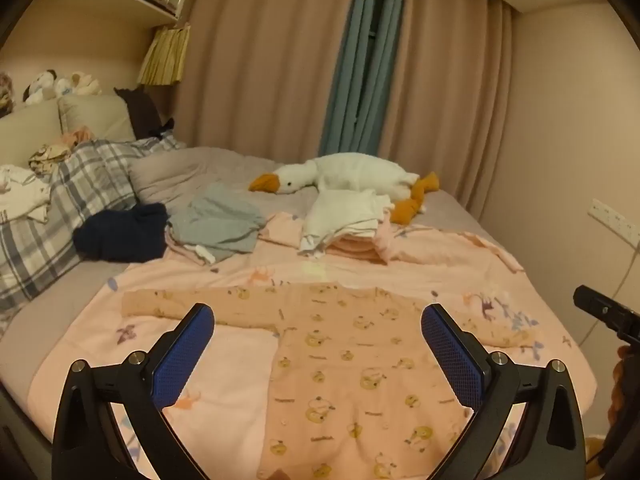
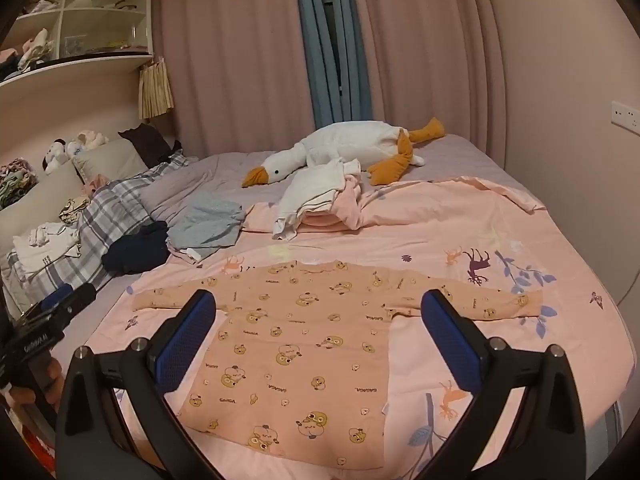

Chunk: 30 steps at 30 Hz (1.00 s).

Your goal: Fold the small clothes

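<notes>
The left gripper (image 1: pixel 318 344) hangs above the bed with its blue-padded fingers (image 1: pixel 184 356) spread wide apart and nothing between them. The right gripper (image 2: pixel 318 332) is in the same state, jaws wide, holding nothing; its blue pads (image 2: pixel 452 340) frame the garment below. Each gripper shows at the edge of the other's view: the right one at the right border of the left wrist view, the left one at the lower left of the right wrist view.

Under both lies a small peach long-sleeved top (image 2: pixel 304 344) printed with yellow cartoon ducklings and the word "GAGAGA". It is spread flat, both sleeves stretched out sideways, its neckline pointing toward the far side of the bed. It rests on a pink sheet (image 2: pixel 460 232) with deer and leaf motifs, which covers the near part of the bed.

Farther back sits a stack of folded pale clothes (image 2: pixel 316 204), white on top and pink beneath. To its left lie a crumpled grey-blue garment (image 2: pixel 208 224) and, beside that, a dark navy one (image 2: pixel 136 250). Behind the stack a large white goose plush (image 2: pixel 340 148) with orange beak and feet lies along the grey mattress. A grey plaid quilt (image 2: pixel 104 216) is bunched at the left, with more loose clothes on it. Pink curtains (image 2: pixel 248 48) hang behind the bed.
</notes>
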{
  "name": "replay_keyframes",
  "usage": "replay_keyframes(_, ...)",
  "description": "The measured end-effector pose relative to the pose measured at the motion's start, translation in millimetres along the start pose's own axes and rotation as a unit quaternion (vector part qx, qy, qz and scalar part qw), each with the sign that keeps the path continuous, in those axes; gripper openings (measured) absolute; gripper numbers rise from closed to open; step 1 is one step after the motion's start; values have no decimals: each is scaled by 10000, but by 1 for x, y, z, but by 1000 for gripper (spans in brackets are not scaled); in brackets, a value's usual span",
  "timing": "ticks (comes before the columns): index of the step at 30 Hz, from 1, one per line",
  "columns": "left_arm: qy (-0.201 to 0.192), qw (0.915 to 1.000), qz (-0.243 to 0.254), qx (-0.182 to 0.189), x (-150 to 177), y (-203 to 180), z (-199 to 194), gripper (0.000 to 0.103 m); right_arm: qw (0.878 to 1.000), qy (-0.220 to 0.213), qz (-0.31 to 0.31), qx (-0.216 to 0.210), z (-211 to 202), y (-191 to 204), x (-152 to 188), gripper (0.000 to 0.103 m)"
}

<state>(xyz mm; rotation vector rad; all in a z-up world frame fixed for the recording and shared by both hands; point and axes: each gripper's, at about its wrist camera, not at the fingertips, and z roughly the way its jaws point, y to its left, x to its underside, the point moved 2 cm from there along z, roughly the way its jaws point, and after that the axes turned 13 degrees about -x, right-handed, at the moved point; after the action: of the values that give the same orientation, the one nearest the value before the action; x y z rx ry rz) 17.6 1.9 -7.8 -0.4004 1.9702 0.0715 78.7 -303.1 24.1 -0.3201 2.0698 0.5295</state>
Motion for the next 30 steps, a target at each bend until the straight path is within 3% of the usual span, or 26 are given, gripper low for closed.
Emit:
replay_keyframes(8,272,9992,103,277,3,1,0,103,9968,117,661,-423,13,-4,6,103)
replay_keyframes(10,392,9989,126,232,8,-13,7,103,9957,119,780,-486,16,-6,8,103)
replay_keyframes(30,585,9976,-2,377,18,-18,11,103,9962,370,653,-444,31,13,22,103)
